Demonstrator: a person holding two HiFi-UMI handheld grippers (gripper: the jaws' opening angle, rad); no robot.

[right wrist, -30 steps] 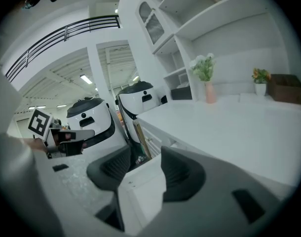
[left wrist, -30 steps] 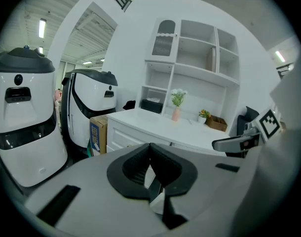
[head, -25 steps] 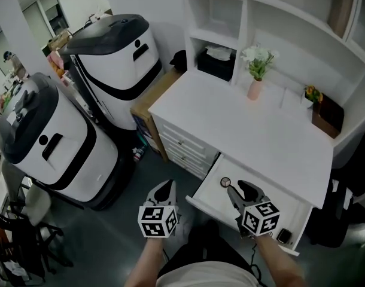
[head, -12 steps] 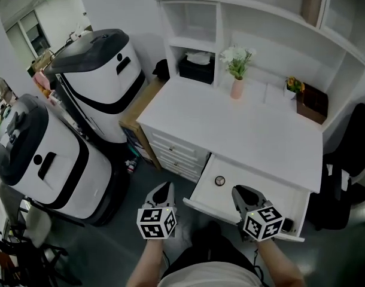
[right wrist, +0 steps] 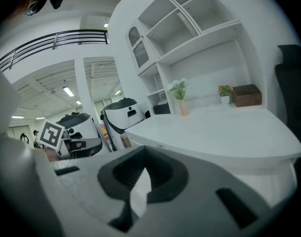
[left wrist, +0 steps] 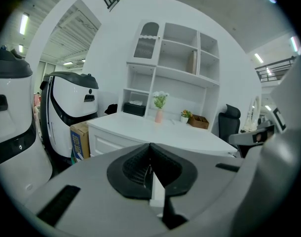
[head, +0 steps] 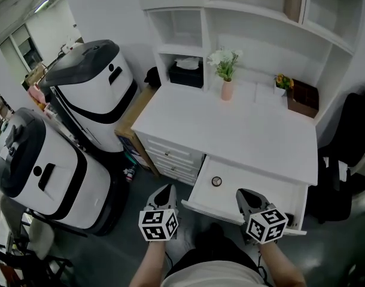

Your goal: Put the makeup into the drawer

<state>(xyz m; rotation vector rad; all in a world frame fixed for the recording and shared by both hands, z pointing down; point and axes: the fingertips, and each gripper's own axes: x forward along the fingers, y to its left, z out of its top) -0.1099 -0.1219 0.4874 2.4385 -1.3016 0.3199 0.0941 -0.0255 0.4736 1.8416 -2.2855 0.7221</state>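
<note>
Seemingly done: makeup (head: pixel 216 181) lies in the open drawer (head: pixel 261 187); my left gripper (head: pixel 166 189) and right gripper (head: pixel 243 194) are closed, empty.

White all over: surface (head: pixel 230 130), open drawer (head: pixel 263 187), shelves (head: pixel 254 17) behind. In drawer, small round makeup (head: pixel 216 182), dark rim, pale centre. Left tool (head: pixel 166 189) and right tool (head: pixel 242 194): grey bodies, black pads. Marker cube (head: pixel 158 224) on each, black squares on white. Pink vase (head: pixel 227 90) with white flowers, green leaves. Brown box (head: pixel 303 98); beside it small green plant (head: pixel 282 81) with orange spots. Black tissue box (head: pixel 187 76), white tissue on top. White machines (head: pixel 96 88) with black lids and curved black bands. Tan cardboard box (head: pixel 134 113). Dark grey floor (head: pixel 128 244). Black chair (head: pixel 353 130).
</note>
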